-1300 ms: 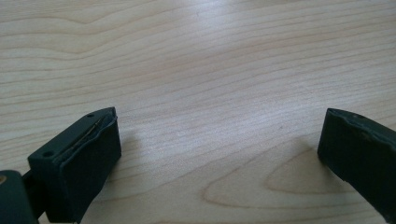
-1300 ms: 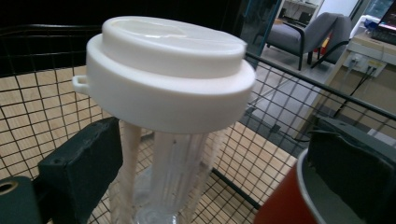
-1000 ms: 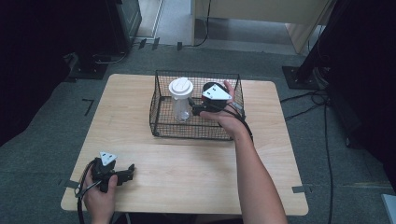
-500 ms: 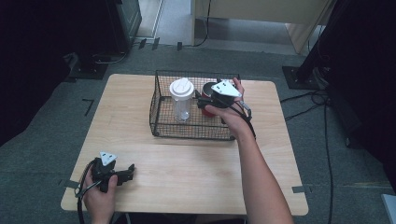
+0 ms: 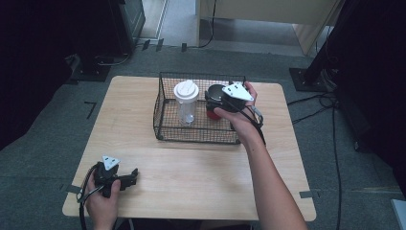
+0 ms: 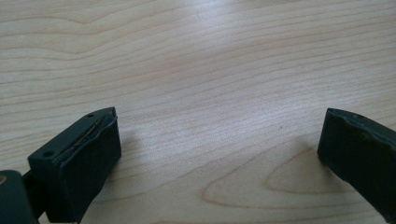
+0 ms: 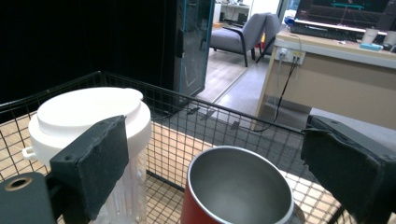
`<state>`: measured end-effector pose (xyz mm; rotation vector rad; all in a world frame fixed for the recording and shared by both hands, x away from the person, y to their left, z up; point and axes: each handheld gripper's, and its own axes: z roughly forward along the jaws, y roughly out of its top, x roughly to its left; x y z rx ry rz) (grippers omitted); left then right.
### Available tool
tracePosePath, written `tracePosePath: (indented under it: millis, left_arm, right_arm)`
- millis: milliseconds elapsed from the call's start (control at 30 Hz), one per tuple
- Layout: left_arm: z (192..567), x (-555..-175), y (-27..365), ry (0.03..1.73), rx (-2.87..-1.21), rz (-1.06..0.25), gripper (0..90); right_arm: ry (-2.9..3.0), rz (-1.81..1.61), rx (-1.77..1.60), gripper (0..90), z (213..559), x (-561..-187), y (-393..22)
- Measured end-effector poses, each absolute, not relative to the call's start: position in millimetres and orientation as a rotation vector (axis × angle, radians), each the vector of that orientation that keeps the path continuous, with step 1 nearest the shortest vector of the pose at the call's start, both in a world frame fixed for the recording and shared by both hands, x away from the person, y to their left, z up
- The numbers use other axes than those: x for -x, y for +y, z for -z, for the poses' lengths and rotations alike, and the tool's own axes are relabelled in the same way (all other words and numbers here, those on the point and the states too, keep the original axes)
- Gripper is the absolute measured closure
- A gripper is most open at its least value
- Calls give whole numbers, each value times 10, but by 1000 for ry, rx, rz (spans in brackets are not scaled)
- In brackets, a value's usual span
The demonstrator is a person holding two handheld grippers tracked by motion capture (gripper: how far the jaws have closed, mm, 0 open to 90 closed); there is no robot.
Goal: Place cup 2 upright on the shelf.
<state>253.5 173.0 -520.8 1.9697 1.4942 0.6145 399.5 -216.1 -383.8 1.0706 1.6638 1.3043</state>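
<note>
I am at the step of reaching into the wire basket [image 5: 197,136] that stands at the far edge of the table [image 5: 191,167], near its middle. My right gripper [image 5: 210,101] hangs over the basket's right half, just above the red cup [image 7: 236,191]. The cup stands upright in the basket with its steel inside open to me, and beside it, on its left in the high view, stands the clear bottle with the white lid [image 5: 186,100].

In the right gripper view my jaws stand apart, one on each side of the cup's mouth, and they do not touch the rim. They hold nothing. The gap looks a little wider than the cup, so I judge that the next move is to go down straight, bring the pads to both sides of the wall, and then close. I must keep away from the bottle, because one jaw is very close in front of it.

My left gripper [image 5: 131,175] rests on the table at the near left corner. Its jaws are wide apart and only bare wood lies between them.
</note>
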Motion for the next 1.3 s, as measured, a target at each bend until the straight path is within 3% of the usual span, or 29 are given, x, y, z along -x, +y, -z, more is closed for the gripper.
tracePosePath:
  millis: [1300]
  left_arm:
    - [5207, -2536, 1731, 1493, -1971, -615, 0]
  right_arm:
    - [1649, -1286, -1085, 76, 4034, -3168, -2646]
